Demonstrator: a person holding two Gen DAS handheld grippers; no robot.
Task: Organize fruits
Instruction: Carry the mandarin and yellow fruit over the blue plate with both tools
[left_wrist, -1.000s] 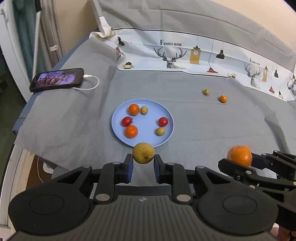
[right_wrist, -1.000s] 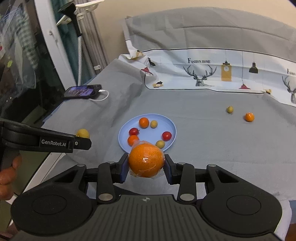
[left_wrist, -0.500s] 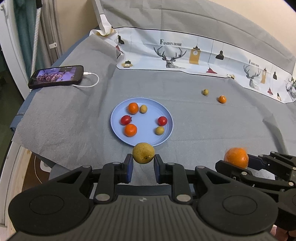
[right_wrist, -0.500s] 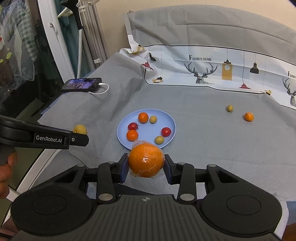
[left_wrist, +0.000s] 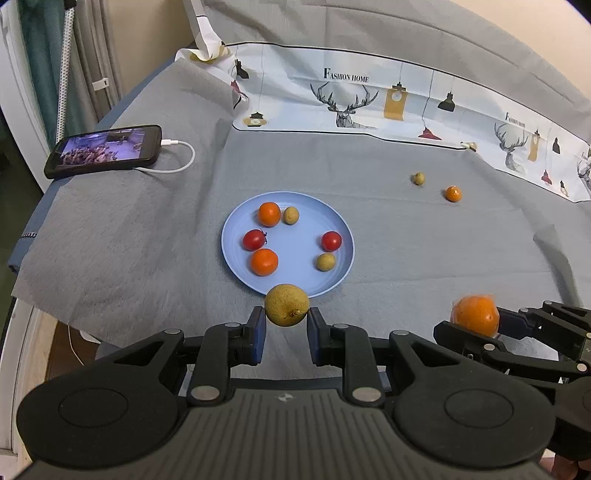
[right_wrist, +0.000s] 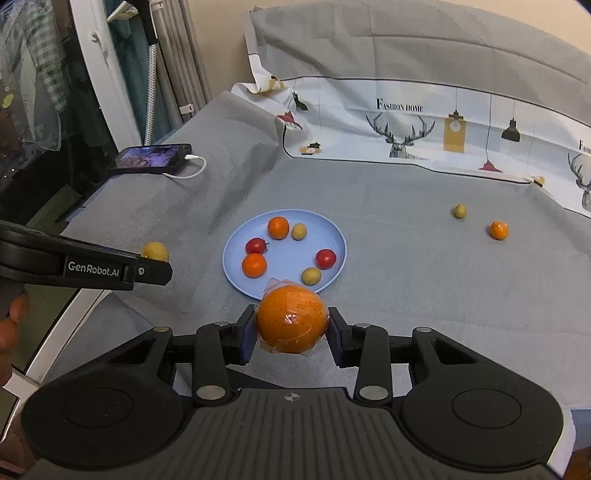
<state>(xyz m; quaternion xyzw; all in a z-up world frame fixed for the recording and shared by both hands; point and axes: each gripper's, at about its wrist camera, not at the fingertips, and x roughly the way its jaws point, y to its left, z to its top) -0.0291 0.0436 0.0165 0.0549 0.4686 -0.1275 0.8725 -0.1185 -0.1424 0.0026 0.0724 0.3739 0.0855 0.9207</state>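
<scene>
While clamped on a yellow-green fruit (left_wrist: 287, 304), left gripper (left_wrist: 284, 334) level above the near edge of the grey cloth (left_wrist: 129, 236), fingers pointing far, toward the blue plate (left_wrist: 291, 280); fruit pinched between both blue pads, stem end facing the camera; right gripper (right_wrist: 291, 334) likewise closed on a plastic-wrapped orange (right_wrist: 291, 319), held just near of the plate rim, off to the right of the left gripper; on the plate, two small oranges, two red tomatoes, two yellow-green fruits; far right on the cloth, well apart from the plate, one small yellow-green fruit (left_wrist: 418, 178) beside one small orange (left_wrist: 453, 193); far left, phone (left_wrist: 105, 150) with white cable (left_wrist: 181, 158) plugged in.
</scene>
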